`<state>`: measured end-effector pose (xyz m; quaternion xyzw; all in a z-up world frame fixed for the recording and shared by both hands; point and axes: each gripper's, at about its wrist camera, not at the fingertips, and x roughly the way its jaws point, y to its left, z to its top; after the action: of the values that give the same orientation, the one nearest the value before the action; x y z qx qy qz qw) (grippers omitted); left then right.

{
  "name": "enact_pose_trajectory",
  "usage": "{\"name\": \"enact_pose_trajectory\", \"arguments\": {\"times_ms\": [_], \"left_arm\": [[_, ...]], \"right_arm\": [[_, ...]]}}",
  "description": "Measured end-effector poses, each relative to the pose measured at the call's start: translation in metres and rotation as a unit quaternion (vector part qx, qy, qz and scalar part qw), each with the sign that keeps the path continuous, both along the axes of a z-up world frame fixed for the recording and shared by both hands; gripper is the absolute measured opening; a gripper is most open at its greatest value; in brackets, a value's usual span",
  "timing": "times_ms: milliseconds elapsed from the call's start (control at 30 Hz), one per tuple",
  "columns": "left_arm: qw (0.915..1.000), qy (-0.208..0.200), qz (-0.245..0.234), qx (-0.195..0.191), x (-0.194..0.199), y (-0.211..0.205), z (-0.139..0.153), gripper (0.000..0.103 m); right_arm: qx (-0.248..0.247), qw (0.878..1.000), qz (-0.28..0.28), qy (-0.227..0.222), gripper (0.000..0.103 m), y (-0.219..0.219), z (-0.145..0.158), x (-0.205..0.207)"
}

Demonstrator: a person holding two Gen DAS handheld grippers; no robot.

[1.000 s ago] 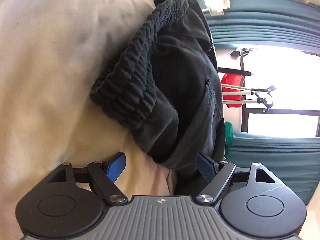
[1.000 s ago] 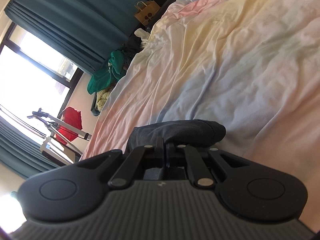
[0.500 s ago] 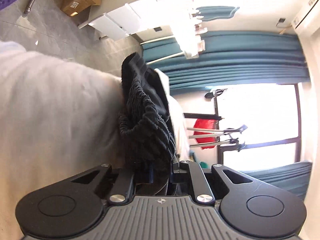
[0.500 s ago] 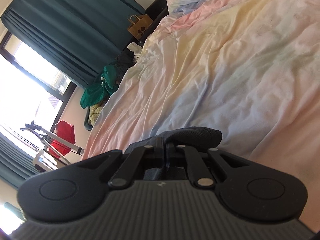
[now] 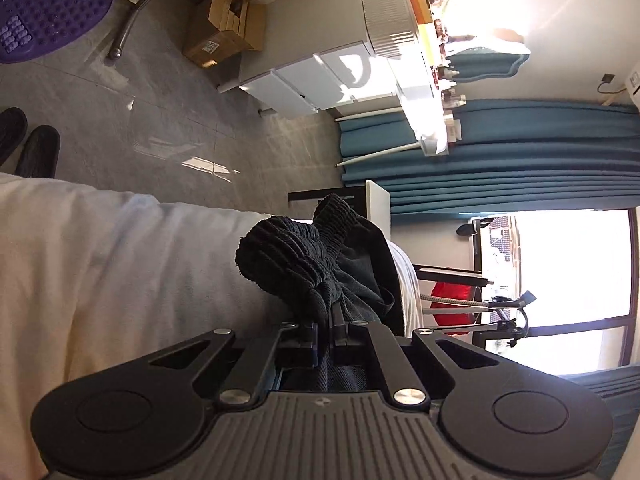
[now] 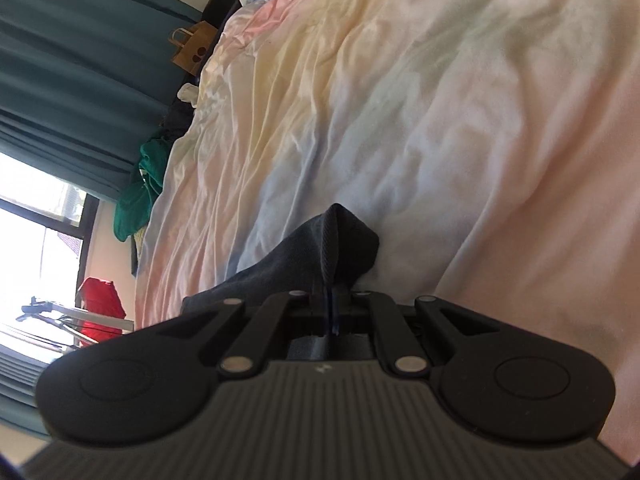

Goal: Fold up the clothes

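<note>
The left claw (image 5: 327,330) is pinched tight on the gathered elastic waistband of the dark trousers (image 5: 316,264), its jaws having just closed with that ribbed cloth between them; the right claw (image 6: 329,307) is pressed together on a seamed edge of the same dark fabric. The garment hangs between the two grips, just above the bed (image 6: 420,120) with its pastel sheet. It looks soft, limp and light, likely to sag and bunch, so the thick waistband and the stitched seam are the sounder places to hold. The left view alone shows the floor, cardboard box (image 5: 224,24) and white drawers (image 5: 304,80); the right view alone shows the paper bag (image 6: 190,50) and green clothes (image 6: 140,192) beside the bed.
</note>
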<state>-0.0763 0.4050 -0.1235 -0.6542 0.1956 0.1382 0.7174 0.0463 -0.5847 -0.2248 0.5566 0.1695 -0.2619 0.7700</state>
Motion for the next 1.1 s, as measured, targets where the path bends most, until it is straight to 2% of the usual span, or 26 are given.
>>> {"name": "enact_pose_trajectory", "arguments": {"times_ms": [100, 167, 200, 267, 367, 433, 600, 667, 733, 767, 800, 867, 933, 1000, 1100], "left_arm": [[0.9998, -0.002, -0.011, 0.014, -0.007, -0.006, -0.001, 0.005], [0.9987, 0.006, -0.028, 0.042, -0.001, -0.015, -0.006, 0.005], [0.9982, 0.01, -0.035, 0.048, 0.0, -0.018, -0.007, 0.005], [0.9969, 0.022, -0.05, 0.057, 0.003, -0.023, -0.009, 0.005], [0.9945, 0.035, -0.062, 0.078, 0.005, -0.028, -0.006, 0.006], [0.9933, 0.043, -0.065, 0.086, 0.004, -0.029, -0.003, 0.006], [0.9854, 0.09, -0.081, 0.119, 0.011, -0.033, 0.004, 0.01], [0.9828, 0.091, -0.09, 0.133, 0.014, -0.035, 0.008, 0.012], [0.9778, 0.095, -0.105, 0.155, 0.016, -0.038, 0.014, 0.019], [0.9744, 0.101, -0.113, 0.166, 0.017, -0.04, 0.017, 0.026], [0.9683, 0.116, -0.123, 0.184, 0.017, -0.042, 0.021, 0.028], [0.9551, 0.144, -0.136, 0.221, 0.018, -0.048, 0.028, 0.029], [0.9413, 0.145, -0.153, 0.264, 0.017, -0.056, 0.039, 0.041], [0.9306, 0.139, -0.156, 0.301, 0.013, -0.064, 0.05, 0.059], [0.9095, 0.126, -0.152, 0.366, 0.008, -0.08, 0.068, 0.073]], "right_arm": [[-0.078, 0.994, 0.014, -0.069, 0.005, 0.007, 0.037, -0.008], [-0.11, 0.99, 0.002, -0.089, 0.005, 0.012, 0.054, -0.017], [-0.116, 0.99, -0.007, -0.084, 0.005, 0.012, 0.057, -0.02], [-0.105, 0.993, -0.033, -0.039, 0.005, 0.005, 0.051, -0.026], [-0.037, 0.997, -0.057, 0.035, 0.005, -0.008, 0.023, -0.031], [0.011, 0.995, -0.055, 0.079, 0.005, -0.014, -0.002, -0.033], [-0.001, 0.995, -0.046, 0.091, 0.008, -0.009, -0.004, -0.032], [-0.012, 0.994, -0.049, 0.094, 0.009, -0.007, 0.003, -0.032], [-0.029, 0.992, -0.055, 0.105, 0.013, -0.007, 0.011, -0.032], [-0.038, 0.991, -0.058, 0.111, 0.026, -0.008, 0.014, -0.032], [-0.046, 0.99, -0.061, 0.116, 0.034, -0.008, 0.018, -0.031], [-0.084, 0.987, -0.066, 0.117, 0.077, -0.005, 0.031, -0.031], [-0.13, 0.982, -0.07, 0.114, 0.083, -0.001, 0.045, -0.031], [-0.169, 0.978, -0.06, 0.104, 0.082, 0.007, 0.059, -0.029], [-0.217, 0.972, -0.031, 0.081, 0.082, 0.025, 0.081, -0.025]]}}
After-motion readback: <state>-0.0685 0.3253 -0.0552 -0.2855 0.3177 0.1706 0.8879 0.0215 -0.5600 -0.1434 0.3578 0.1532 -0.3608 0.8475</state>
